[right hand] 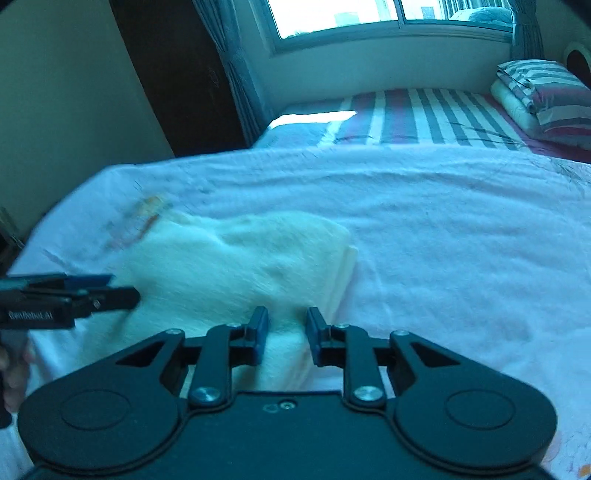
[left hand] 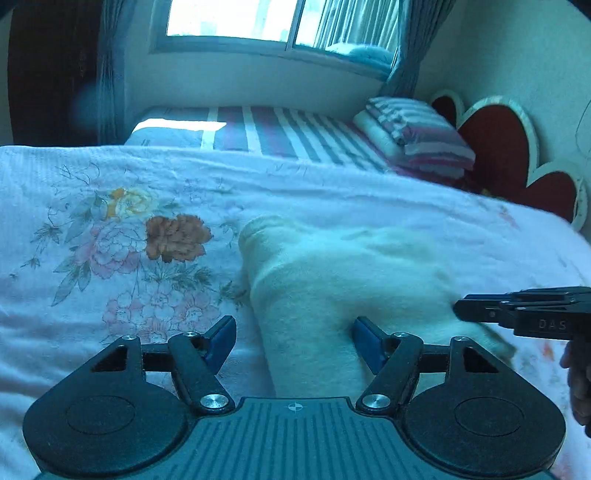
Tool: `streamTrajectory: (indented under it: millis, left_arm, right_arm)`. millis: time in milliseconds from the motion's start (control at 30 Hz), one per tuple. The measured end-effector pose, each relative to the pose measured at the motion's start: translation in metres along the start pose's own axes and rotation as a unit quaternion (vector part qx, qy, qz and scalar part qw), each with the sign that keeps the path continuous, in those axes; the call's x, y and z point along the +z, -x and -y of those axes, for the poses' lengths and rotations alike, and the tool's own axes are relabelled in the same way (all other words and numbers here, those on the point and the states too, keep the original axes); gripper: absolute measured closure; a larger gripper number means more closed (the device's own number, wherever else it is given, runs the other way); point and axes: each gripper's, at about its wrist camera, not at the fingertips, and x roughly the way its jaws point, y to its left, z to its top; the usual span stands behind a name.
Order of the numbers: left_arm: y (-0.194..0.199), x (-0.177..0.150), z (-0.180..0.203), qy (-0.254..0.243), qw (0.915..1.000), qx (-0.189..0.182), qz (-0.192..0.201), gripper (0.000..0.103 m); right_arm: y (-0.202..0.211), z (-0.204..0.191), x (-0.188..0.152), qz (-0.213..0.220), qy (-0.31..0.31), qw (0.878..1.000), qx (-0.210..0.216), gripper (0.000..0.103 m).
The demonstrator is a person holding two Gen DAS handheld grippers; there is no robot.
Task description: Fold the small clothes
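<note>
Closest to the camera was the black left gripper with blue finger pads (left hand: 293,341). Its two fingers stood wide apart and held nothing. The near end of a soft, cream-white folded piece of clothing (left hand: 332,280) lay below the gap between them, and the pads did not press on it. The black right gripper with blue pads (right hand: 287,334) had its fingers only a small way apart. The near end of the cream cloth showed in that narrow gap, but the pads did not squeeze it, so that one held nothing too. The cream cloth lay flat in a thick folded stack on a pale pink blanket with printed flowers (left hand: 110,240), near the front of the bed. An orange flower and a yellow flower on the blanket sat just to the left of the cloth in the left camera's view. Each gripper showed in the other one's view, beside the cloth, with a bit of a hand under it. Farther back was a sheet with red, grey and white stripes (left hand: 280,129). A folded striped quilt (left hand: 417,133) rested on it by a red heart-shaped headboard (left hand: 495,147). A bright window (left hand: 236,18) with grey curtains was behind the bed.
</note>
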Motion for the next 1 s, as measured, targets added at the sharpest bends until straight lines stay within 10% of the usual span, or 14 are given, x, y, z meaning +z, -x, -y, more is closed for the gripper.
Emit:
streamTrajectory:
  millis: [67, 433, 600, 1000]
  left_arm:
    - [-0.007, -0.001, -0.003, 0.009, 0.9999, 0.0, -0.005, 0.015]
    - [0.014, -0.003, 0.015, -0.03, 0.9989, 0.036, 0.001, 0.01]
    - [0.048, -0.015, 0.028, -0.028, 0.9977, 0.059, 0.019, 0.0]
    - [0.198, -0.128, 0.094, 0.017, 0.9922, 0.097, 0.076, 0.0]
  right_arm:
    - [-0.003, 0.009, -0.003, 0.0, -0.02, 1.0, 0.007, 0.066]
    - [0.006, 0.007, -0.002, -0.006, -0.025, 1.0, 0.001, 0.061]
    - [0.048, 0.001, -0.007, 0.035, -0.016, 0.999, -0.035, 0.0]
    - [0.192, -0.036, -0.1, 0.075, 0.005, 0.994, -0.079, 0.0]
